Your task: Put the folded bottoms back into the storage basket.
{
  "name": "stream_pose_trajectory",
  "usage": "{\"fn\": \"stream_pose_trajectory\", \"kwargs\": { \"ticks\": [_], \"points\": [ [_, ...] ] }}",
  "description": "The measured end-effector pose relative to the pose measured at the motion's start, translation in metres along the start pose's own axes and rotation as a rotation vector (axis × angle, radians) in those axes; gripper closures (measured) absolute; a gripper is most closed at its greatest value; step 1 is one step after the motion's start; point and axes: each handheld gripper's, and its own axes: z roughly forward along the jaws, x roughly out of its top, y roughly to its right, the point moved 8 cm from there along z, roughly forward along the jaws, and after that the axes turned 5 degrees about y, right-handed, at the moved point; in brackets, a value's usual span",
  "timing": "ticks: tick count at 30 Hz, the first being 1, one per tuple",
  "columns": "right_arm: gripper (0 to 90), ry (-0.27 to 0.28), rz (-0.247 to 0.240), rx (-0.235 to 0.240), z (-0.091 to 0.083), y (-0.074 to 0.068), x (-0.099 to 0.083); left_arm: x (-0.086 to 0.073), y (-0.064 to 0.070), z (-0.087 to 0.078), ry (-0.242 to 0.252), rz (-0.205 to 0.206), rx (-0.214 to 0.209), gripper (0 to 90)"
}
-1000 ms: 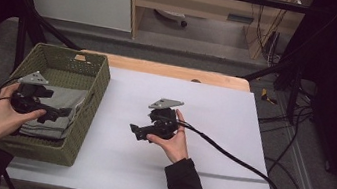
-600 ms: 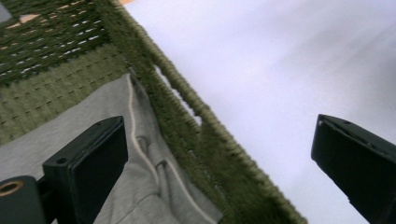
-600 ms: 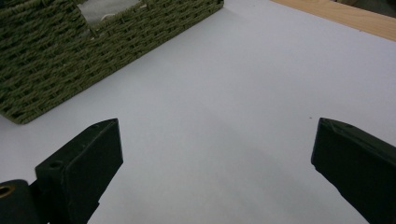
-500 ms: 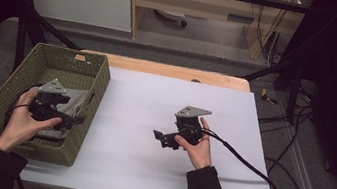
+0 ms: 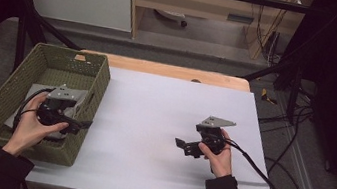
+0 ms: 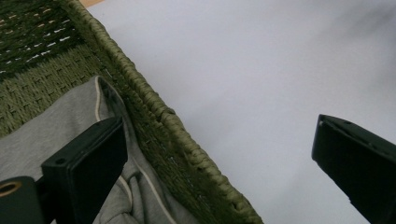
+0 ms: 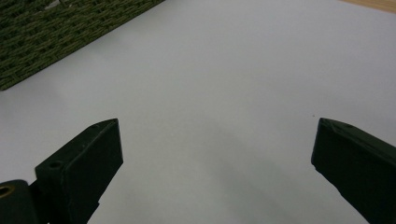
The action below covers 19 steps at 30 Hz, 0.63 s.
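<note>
So the biggest thing is the table [image 5: 152, 122], covered with a plain white sheet, with a strip of bare wood showing along its far edge. Sitting at its left end is a green woven basket [image 5: 92, 83], and folded grey cloth [image 6: 56, 135] lies inside it, pressed up against the basket's right wall. The left gripper [image 6: 219, 163] hangs right over that wall, jaws spread wide: in the left gripper view one jaw sits above the cloth inside the basket and the other sits out over the white sheet, so the woven rim runs straight between them. Nothing is pinched in there. The right gripper [image 5: 184, 147] is well apart from the basket, out over the bare right half of the sheet, jaws also wide apart and pointing left toward the basket, with just white sheet between them. Its black cable [image 5: 256, 173] trails off the table's right side toward a tangle of cables on the floor.
</note>
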Motion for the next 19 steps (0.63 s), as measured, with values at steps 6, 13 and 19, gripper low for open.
{"fn": "stream_pose_trajectory", "kwargs": {
  "ticks": [6, 13, 19],
  "points": [
    [2.5, 0.005, 0.025, -0.025, -0.013, 0.016, -0.013, -0.002, 0.004, 0.005, -0.003, 0.003, -0.013, 2.8],
    [2.3, 0.012, 0.041, -0.042, -0.025, 0.026, -0.024, -0.002, 0.005, 0.007, -0.005, 0.014, -0.017, 2.4],
    [2.2, 0.023, 0.048, -0.043, -0.031, 0.030, -0.027, -0.003, 0.005, 0.008, -0.010, 0.017, -0.013, 2.3]
  ]
}}
